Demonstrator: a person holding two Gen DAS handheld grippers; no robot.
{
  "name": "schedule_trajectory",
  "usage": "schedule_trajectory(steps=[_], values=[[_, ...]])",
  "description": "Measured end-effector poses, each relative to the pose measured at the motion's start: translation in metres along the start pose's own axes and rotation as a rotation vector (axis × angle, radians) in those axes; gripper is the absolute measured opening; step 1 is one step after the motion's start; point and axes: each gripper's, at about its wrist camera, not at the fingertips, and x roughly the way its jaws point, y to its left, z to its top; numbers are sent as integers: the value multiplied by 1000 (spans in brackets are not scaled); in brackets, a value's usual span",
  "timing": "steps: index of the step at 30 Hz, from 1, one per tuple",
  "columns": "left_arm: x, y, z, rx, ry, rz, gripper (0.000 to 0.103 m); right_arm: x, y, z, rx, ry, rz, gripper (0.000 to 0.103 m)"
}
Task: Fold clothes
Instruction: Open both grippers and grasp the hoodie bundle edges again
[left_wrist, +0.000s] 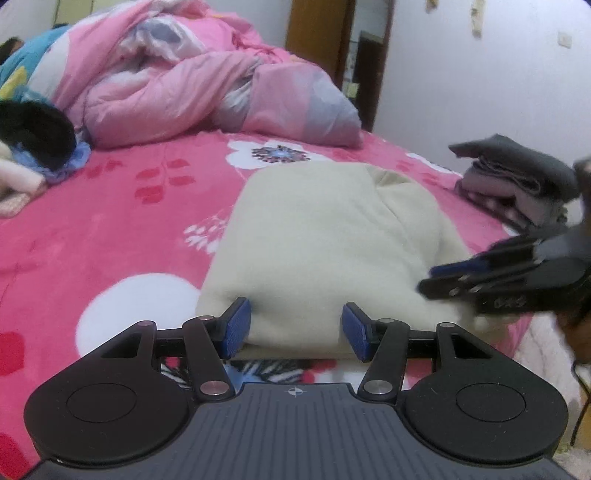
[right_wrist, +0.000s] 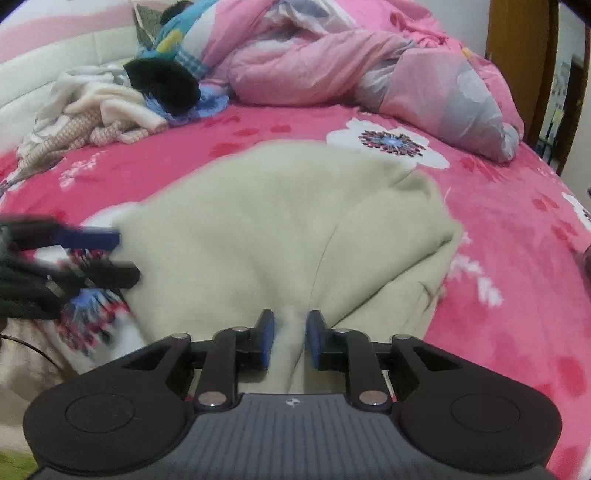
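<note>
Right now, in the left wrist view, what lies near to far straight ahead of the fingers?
Left gripper → cream folded garment → white flower print on the pink bedsheet → crumpled pink duvet.

Home bedroom: bed (left_wrist: 110, 221) with pink floral sheet, rumpled pink quilt (left_wrist: 192, 74) heaped at far side, padded headboard (right_wrist: 74, 55), loose clothes pile (right_wrist: 99, 110), wooden door frame (left_wrist: 317, 33), white wall (left_wrist: 480, 74).
</note>
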Motion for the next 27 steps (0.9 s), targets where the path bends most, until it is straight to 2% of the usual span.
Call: schedule_trajectory(steps=[4,6,7,8,13,15,16,17,19,23,27], values=[[0,0,0,-5,15,13,59,-1,-6,9,88,12,12,24],[0,2,1,-20,22,14,59,-4,-3,10,90,12,11,30],[-1,2,2,-23,25,16,59,-5,-1,10,90,11,10,40],[-1,2,2,-26,26,18,59,-8,-1,10,99,2,13,44],[-4,-1,2,-26,32,27,60,-28,-5,10,151,-56,28,48],[-4,-1,3,-29,35,28,61,-36,-6,10,172,-79,34,64],[-5,-1,3,-33,37,27,61,-40,-7,10,183,-90,37,81],[-5,-2,3,-37,38,27,61,-46,-8,11,190,-111,30,92],[-5,-2,4,-47,42,27,63,-57,-10,12,210,-143,14,103],[-5,-3,7,-71,66,31,68,-69,-19,13,278,-152,-18,103],[-5,-6,16,-108,118,47,82,-71,-29,14,365,-113,-94,103]])
